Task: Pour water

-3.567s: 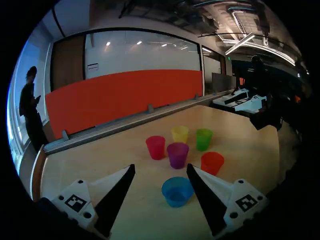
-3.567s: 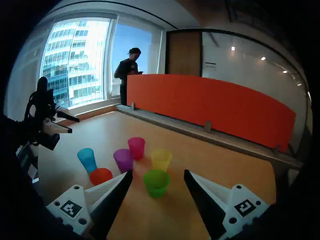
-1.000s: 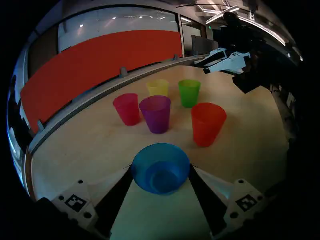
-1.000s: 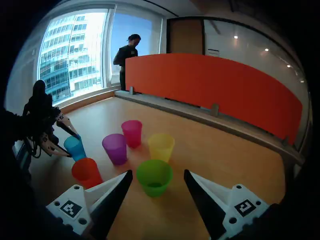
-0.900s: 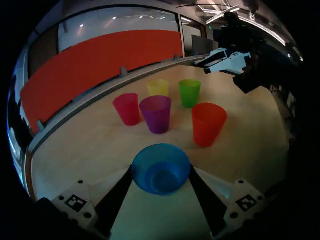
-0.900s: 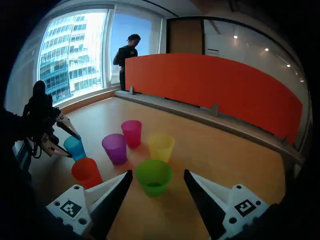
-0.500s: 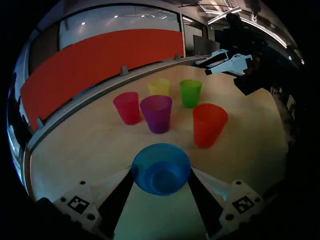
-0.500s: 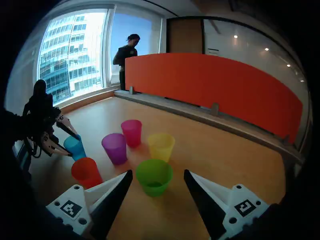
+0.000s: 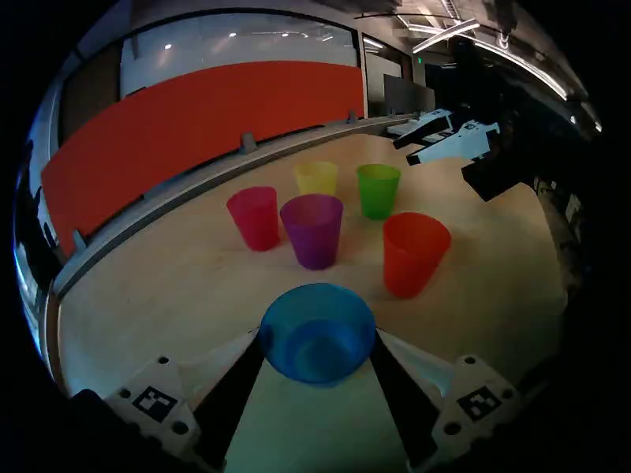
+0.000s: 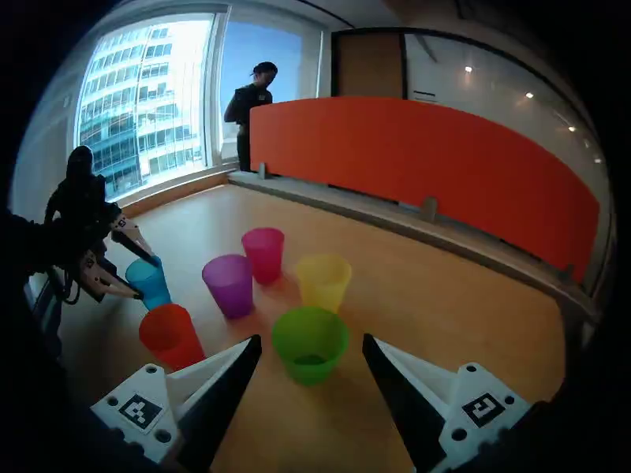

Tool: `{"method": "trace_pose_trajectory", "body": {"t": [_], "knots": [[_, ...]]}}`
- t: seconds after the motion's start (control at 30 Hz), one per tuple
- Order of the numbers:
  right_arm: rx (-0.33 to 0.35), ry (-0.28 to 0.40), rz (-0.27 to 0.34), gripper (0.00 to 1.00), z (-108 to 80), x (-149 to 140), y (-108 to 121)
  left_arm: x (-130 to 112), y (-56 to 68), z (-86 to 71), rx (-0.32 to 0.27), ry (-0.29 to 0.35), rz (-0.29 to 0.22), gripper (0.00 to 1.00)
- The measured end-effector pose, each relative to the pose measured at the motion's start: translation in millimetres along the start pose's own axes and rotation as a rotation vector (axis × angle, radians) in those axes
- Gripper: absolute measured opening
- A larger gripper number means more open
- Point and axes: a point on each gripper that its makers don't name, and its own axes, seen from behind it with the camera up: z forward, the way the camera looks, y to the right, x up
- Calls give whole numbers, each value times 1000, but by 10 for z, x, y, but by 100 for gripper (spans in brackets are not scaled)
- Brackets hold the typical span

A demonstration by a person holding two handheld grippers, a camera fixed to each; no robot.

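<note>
My left gripper is shut on a blue cup, one finger on each side of it; the right gripper view shows that same left gripper and blue cup at the table's left. On the wooden table ahead stand an orange cup, a purple cup, a pink cup, a yellow cup and a green cup. My right gripper is open, with the green cup standing untouched just beyond its fingertips. I cannot tell if any cup holds water.
A long orange partition on a grey rail runs along the table's far edge. A person stands by the tall windows behind it. The right gripper hovers past the green cup. Bare tabletop lies right of the cups.
Since 3.6 s ago my left gripper came forward and shut on the blue cup. Over the last second it rose slightly with the cup. The right gripper crept towards the green cup.
</note>
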Motion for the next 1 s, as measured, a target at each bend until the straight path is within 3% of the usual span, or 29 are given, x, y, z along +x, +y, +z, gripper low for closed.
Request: {"method": "trace_pose_trajectory", "body": {"t": [0.47, 1.0], "knots": [[3, -35, -8, 100, 192, -183, -19, 262, -87, -73, 15, 65, -25, 87], [-9, -66, -24, 100, 423, -329, 21, 405, -175, -162, 38, 107, -33, 87]]}}
